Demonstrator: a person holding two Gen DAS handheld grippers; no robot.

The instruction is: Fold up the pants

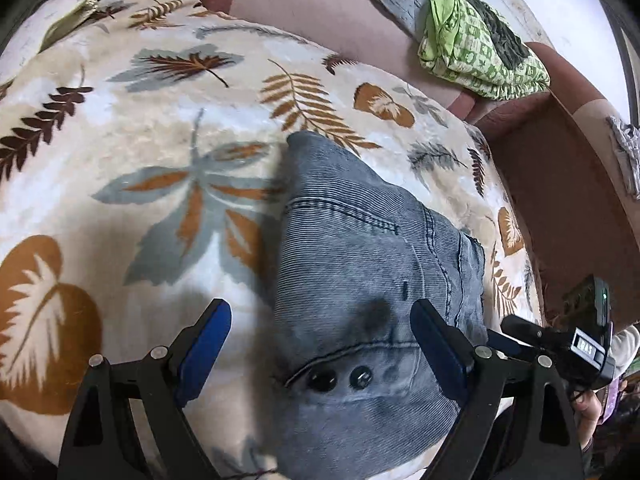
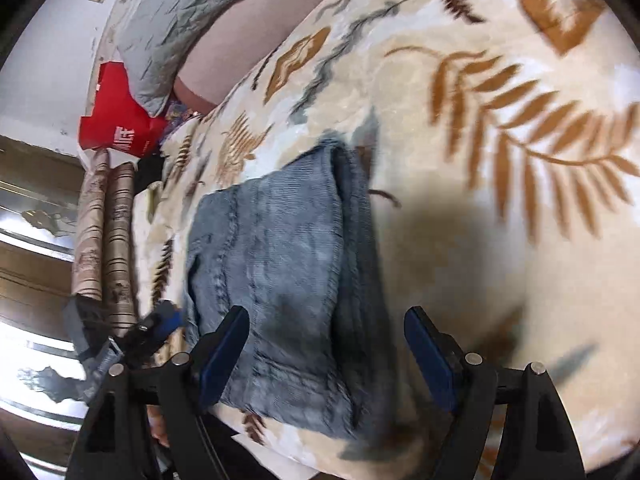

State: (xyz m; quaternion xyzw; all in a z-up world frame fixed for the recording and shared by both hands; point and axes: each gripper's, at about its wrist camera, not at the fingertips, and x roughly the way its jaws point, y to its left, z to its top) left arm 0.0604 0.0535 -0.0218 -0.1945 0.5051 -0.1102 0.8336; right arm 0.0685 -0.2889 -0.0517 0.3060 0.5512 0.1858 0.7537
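One pants (image 1: 360,240) — two grippers (image 1: 320,344)

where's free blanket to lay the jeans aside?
Free: the wide stretch of leaf-print blanket left of the folded jeans in the left wrist view, running up to the sofa back. A narrower strip lies between the jeans and the blanket's right edge. Crowded: the green cloth on the sofa back and the red box corner.
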